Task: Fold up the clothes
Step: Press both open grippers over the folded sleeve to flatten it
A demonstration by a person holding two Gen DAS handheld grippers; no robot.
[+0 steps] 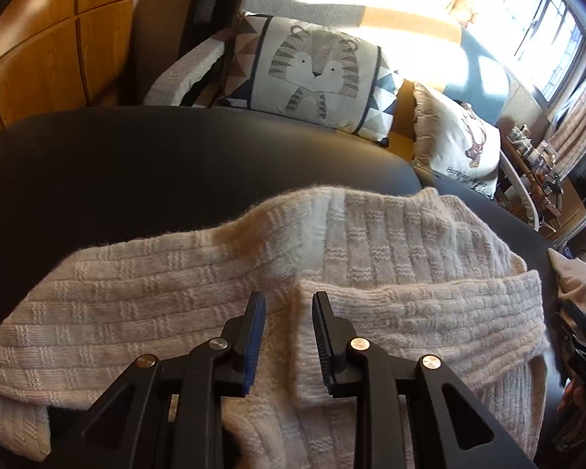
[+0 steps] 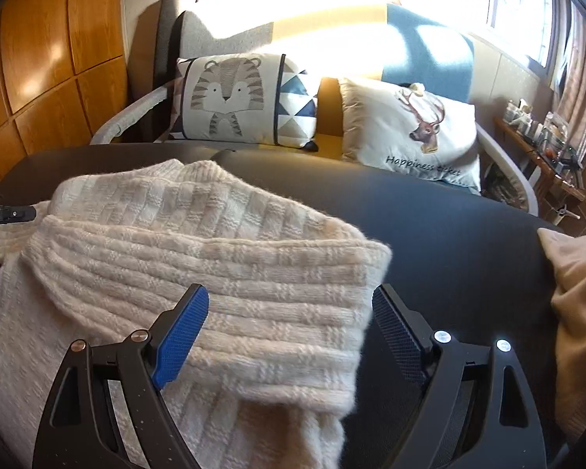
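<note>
A cream knit sweater (image 2: 199, 273) lies partly folded on the dark bench (image 2: 429, 226), both the left hand-held gripper (image 1: 288, 336) and right hand-held gripper (image 2: 289, 336) standing apart above it, where a shallow pinch could drag loose layers undone.

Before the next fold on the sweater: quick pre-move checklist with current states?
1. Left gripper open, nothing pinched: ok.
2. Right gripper open wide over the folded sleeve: ok.
3. Sweater fully on the dark table: cannot tell, near edge is hidden.
4. Sleeve laid across the body: ok.
5. Beige garment clear of the sweater: ok.
</note>
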